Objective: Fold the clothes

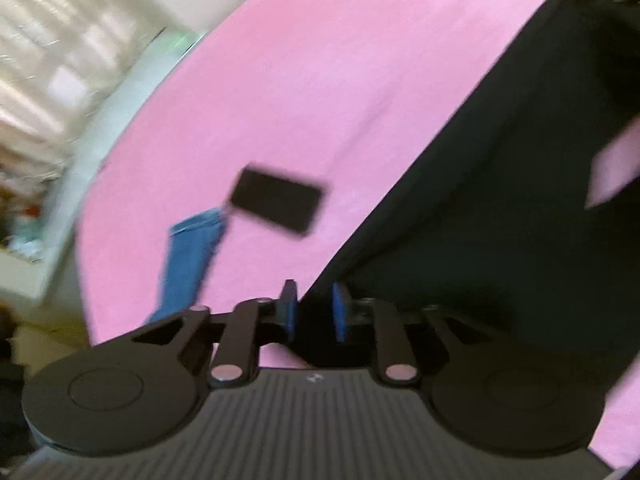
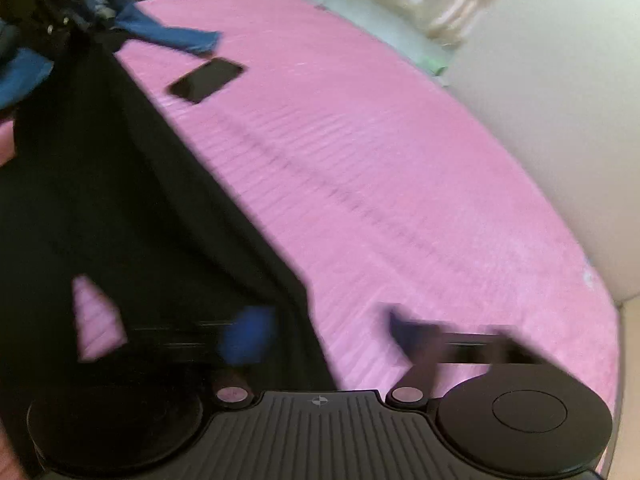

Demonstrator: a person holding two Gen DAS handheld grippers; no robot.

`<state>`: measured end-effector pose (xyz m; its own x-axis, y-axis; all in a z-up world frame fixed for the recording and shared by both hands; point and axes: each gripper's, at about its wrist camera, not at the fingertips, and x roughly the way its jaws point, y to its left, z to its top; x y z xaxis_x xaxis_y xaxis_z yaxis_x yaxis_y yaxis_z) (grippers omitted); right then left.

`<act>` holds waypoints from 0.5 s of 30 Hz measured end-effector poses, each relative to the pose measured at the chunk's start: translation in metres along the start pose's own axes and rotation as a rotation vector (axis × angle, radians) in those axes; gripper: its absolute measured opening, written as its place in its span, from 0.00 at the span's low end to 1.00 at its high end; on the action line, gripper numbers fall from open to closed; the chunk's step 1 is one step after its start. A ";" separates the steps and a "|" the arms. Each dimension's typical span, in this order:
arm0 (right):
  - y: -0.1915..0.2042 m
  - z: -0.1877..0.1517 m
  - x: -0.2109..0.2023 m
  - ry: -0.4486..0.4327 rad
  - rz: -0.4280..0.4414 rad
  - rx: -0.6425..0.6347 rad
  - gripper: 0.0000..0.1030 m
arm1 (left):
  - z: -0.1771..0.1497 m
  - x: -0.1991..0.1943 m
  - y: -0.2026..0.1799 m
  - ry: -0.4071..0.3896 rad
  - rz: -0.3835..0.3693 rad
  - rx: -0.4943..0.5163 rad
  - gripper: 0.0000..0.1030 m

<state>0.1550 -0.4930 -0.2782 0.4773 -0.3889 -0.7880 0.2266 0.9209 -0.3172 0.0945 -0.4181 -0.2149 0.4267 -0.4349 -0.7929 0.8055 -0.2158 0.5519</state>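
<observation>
Black garment (image 1: 500, 184): lies on your pink bed (image 1: 280, 80), long axis stretched between both grippers.
Left gripper (image 1: 314, 312): jaws pinching its edge.
Right gripper (image 2: 324, 330): jaws spread, blurred.
Right view only: the left gripper over blue cloth (image 2: 172, 34); phone (image 2: 206, 79) nearby.

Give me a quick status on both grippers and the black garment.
Left gripper shut on black garment. Right gripper open, blurred, garment edge between its fingers. Phone and blue cloth lie on pink sheet beside garment.
</observation>
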 end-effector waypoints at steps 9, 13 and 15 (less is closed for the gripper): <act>0.069 -0.090 -0.067 0.156 0.111 0.252 0.81 | -0.129 -0.056 -0.114 -0.042 -0.109 0.125 0.35; 0.102 -0.136 -0.106 0.285 0.098 0.434 0.81 | -0.184 -0.070 -0.202 -0.077 -0.151 0.417 0.37; 0.106 -0.156 -0.126 0.338 0.079 0.569 0.81 | -0.211 -0.077 -0.245 -0.094 -0.172 0.564 0.36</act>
<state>-0.0138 -0.3423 -0.2948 0.2395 -0.2059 -0.9488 0.6590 0.7521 0.0032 -0.0494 -0.1473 -0.3435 0.2510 -0.4225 -0.8709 0.5065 -0.7094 0.4901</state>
